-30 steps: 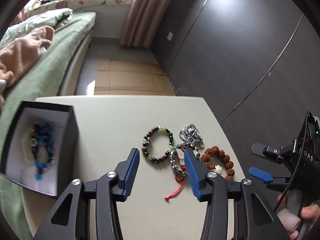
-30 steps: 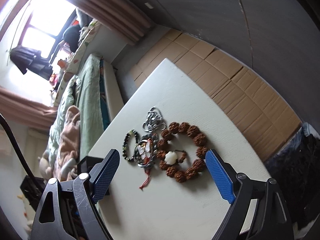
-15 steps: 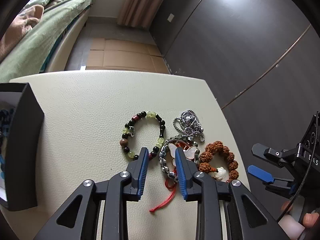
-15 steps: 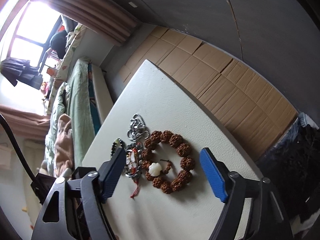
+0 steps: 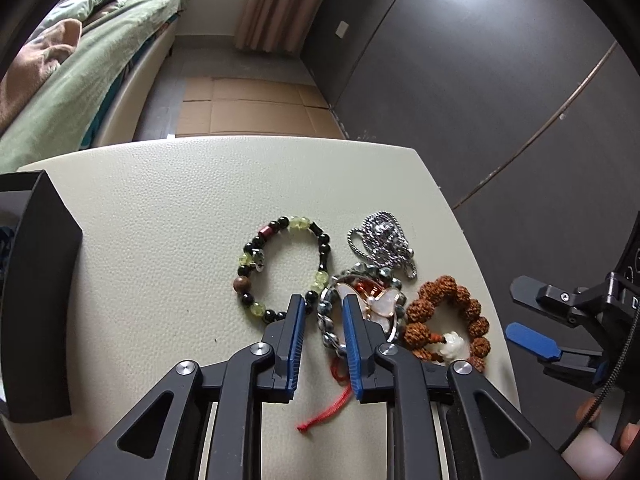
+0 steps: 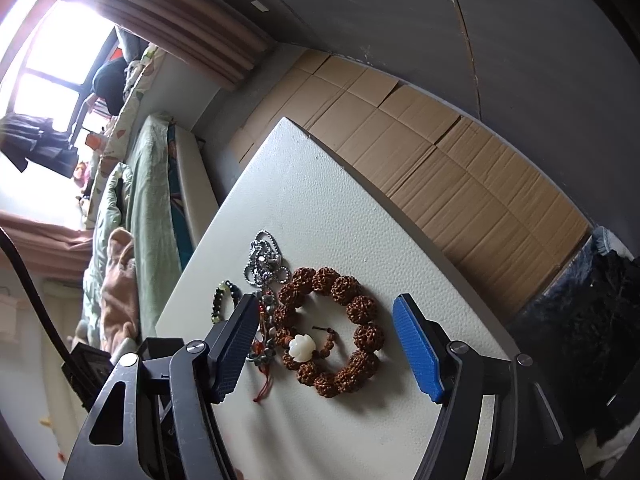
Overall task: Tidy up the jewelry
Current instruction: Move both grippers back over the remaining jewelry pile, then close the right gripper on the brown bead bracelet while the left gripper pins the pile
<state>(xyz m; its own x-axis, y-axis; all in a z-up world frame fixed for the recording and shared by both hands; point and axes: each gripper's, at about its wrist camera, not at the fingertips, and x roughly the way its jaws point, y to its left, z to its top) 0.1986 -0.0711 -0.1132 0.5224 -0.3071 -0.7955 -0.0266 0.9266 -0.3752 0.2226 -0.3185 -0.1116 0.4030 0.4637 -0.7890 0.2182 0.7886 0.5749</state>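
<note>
The fingers [image 5: 294,344] of my left gripper [image 5: 323,346] have just been closing and now stand narrow, with the grey bead strand [image 5: 326,330] and its red cord [image 5: 326,410] between them at lower centre. I cannot tell if the pads already press on it. A second ago they were wide and further from the pile, so I judge this as the start of a pick. My right gripper [image 6: 334,346] has narrowed a little too, but is open around the brown seed bracelet [image 6: 334,330] without touching. The black box [image 5: 36,300] waits at the left edge.
</note>
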